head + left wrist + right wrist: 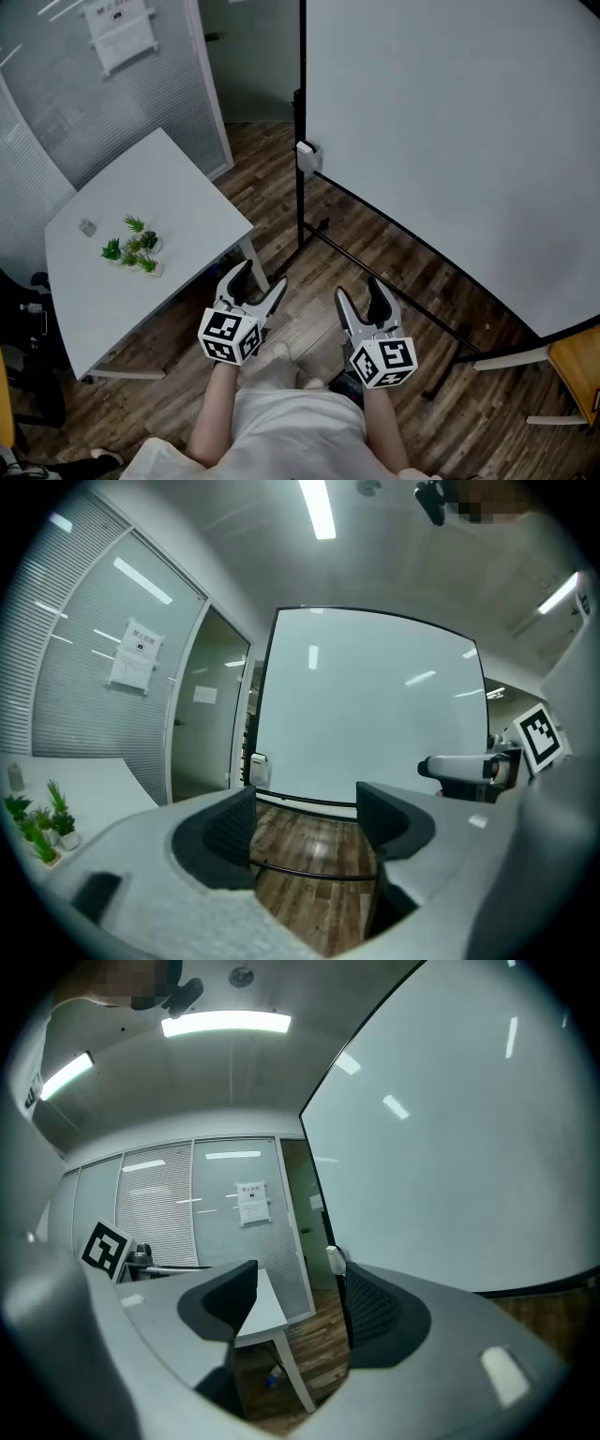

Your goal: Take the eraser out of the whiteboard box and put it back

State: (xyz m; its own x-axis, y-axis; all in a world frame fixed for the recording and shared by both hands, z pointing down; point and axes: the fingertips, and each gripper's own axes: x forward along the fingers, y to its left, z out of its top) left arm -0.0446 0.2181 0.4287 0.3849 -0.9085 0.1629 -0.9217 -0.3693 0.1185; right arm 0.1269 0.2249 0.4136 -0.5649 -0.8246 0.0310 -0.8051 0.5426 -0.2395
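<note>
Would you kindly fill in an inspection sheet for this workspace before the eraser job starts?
Surface: white table standing on a wooden floor.
Job's things: box on the left edge of the whiteboard; eraser not visible.
Clutter: plants and a small grey object on the table.
Grippers: left gripper and right gripper both open, nothing between the jaws.
Cables: nothing seen.
Surroundings: partition with blinds; orange chair.

A white counter [178, 187] with small green plants [131, 246] stands left of the fingers [234, 279]; wooden floor [309, 292] lies below them.
</note>
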